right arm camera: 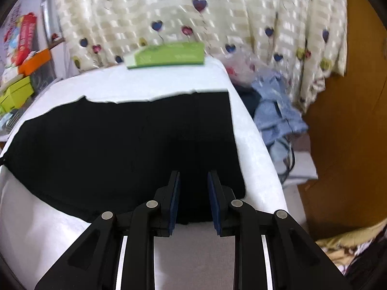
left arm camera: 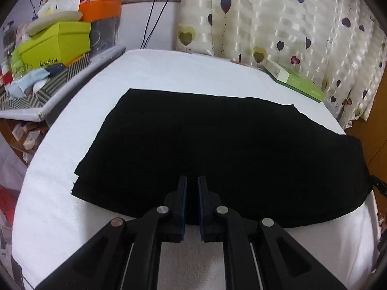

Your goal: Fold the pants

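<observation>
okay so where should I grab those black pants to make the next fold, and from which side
Probably the near hem of the black pants, which lie flat on the white table. Come in low from the near side: that edge is exposed just ahead of the left gripper and the right gripper, one toward each end, so the cloth lifts evenly.

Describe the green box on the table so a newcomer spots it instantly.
Start at the white-covered table in front of the heart-print curtain. Beyond the black pants, at the far edge by the curtain, lies the flat green box. It is the only other item on the white cover.
</observation>
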`<state>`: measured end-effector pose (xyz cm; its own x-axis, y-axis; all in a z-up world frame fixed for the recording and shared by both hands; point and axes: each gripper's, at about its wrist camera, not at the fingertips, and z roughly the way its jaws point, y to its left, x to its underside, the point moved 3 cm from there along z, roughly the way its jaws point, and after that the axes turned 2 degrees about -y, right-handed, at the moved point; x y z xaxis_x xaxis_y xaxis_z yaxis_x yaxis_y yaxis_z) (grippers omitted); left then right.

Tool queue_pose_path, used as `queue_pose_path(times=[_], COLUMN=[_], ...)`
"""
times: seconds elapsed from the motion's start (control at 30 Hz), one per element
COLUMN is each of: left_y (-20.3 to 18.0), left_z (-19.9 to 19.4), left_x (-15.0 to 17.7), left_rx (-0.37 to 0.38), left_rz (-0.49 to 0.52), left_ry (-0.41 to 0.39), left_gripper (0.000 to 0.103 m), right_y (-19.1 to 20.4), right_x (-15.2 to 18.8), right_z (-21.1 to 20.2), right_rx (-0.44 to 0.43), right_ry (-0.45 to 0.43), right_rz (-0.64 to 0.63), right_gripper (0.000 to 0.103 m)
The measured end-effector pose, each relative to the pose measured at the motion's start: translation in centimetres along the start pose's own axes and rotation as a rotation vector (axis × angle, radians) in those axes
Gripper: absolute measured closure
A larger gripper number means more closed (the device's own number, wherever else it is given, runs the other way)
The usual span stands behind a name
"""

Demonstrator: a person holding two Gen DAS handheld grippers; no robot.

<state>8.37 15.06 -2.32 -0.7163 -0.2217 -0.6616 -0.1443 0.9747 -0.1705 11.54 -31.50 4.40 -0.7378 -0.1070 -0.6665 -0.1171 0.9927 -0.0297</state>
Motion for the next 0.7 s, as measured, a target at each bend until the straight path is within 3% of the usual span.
queue_pose_path(times=[0.1,0.3,0.37,0.4,0.5,0.7], left_y=[-0.3,-4.6,-5.2,-5.3,-5.1,-4.6], left_z=[-0.5,-1.0,0.6,0.4,-0.5,-1.2], left_x=[-0.4,-0.3,0.4,0.5,1.3,1.2], left_rx=[0.002,0.064,0.065,0.058,0.078,0.103], left_rz=[-0.019,0.063,0.074,0.077,0.094,0.086], left_ry=[-0.004,-0.016,0.056,0.027,0.025,0.041], left_gripper=[0.093,0.092,0.089,0.089,0.088,0.088], right_y=[1.8,6.3,6.0,5.6,4.4,3.2], right_x=[-0.5,-1.6,-1.4,-1.0,-0.4,-1.2], right_z=[0.0,1.7,3.2,4.1,3.4,2.7], right_rx=[-0.049,-0.146,-0.127,-0.113,-0.126,-0.071], right_ry=[-0.018,-0.014,0.047,0.091,0.083,0.059], right_rz=[-0.023,-0.077,-0.058,-0.044,-0.028,-0.061], right_gripper=[0.078,0.077,0.071,0.07,0.059,0.059])
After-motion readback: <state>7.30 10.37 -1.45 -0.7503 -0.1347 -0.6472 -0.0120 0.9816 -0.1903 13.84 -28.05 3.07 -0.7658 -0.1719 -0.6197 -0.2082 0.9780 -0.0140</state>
